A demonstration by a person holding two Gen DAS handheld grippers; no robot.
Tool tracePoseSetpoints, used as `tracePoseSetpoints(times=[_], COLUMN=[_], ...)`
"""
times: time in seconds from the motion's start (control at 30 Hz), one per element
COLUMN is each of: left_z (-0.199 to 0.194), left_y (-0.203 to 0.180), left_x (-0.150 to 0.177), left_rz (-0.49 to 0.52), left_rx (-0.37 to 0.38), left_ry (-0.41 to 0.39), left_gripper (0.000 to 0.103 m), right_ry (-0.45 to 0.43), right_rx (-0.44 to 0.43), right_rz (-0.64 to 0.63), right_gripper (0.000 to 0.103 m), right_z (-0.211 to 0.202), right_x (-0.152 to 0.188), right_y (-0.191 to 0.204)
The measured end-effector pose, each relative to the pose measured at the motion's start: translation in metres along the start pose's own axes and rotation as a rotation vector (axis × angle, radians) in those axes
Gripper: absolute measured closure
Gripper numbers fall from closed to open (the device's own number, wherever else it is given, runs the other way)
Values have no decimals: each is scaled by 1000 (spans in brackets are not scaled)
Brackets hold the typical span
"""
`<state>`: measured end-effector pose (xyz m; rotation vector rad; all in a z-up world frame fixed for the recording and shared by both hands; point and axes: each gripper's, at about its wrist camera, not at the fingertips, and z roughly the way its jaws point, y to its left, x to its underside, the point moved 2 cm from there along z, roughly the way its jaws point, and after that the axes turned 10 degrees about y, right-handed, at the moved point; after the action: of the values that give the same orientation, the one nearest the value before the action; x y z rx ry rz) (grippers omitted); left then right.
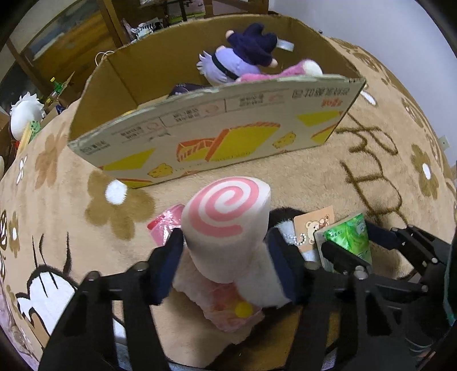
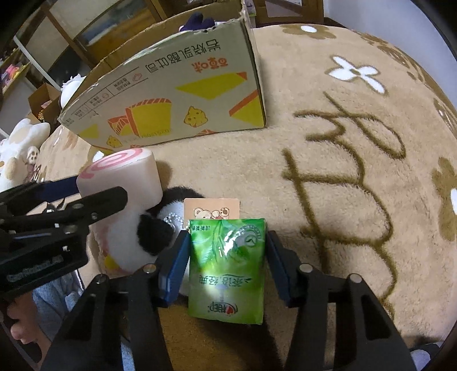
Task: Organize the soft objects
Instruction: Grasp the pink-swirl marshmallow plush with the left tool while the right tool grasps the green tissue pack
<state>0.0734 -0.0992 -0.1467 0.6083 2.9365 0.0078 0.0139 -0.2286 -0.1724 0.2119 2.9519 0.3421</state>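
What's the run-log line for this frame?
left gripper: shut on swirl plush roll | right gripper: around green tissue pack | cardboard box: two plush dolls inside

Floor covering: tan plush rug [image 2: 328, 177], patterned with brown flowers [image 1: 120, 205], white flowers [image 2: 355, 72] and dark brown stitched lettering [image 2: 351, 182]; a black-outlined cartoon motif at its near left edge in the left wrist view. Wall: pale grey-white [image 1: 385, 25], upper right, with a small white outlet plate [image 1: 444, 141] low down. Furniture: wooden frame with glass panels [image 2: 94, 22], upper left; a shelf with coloured items [image 2: 12, 71] at far left. Light: dim, indoor, warm.
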Motion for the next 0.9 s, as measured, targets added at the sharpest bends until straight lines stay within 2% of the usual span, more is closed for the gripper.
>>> tracePoseSetpoints(times=[0.1, 0.23, 0.5, 0.73, 0.9], left_z=[1, -4, -23, -36, -60], left_y=[-1, 1, 3, 3, 7], left_x=[0, 1, 7, 12, 18], left_rz=[15, -2, 12, 17, -14], left_rx=[-36, -16, -22, -29, -26], left_ry=[-12, -22, -85, -142, -226], left_gripper=[59, 66, 69, 72, 72], right_ry=[-17, -50, -142, -258, -350], right_rx=[0, -10, -31, -57, -65], right_rz=[4, 4, 10, 24, 9], right_gripper=[47, 47, 47, 47, 47], right_z=[-3, -9, -28, -52, -77], right_x=[-1, -4, -9, -11, -11], right_y=[0, -1, -4, -6, -3])
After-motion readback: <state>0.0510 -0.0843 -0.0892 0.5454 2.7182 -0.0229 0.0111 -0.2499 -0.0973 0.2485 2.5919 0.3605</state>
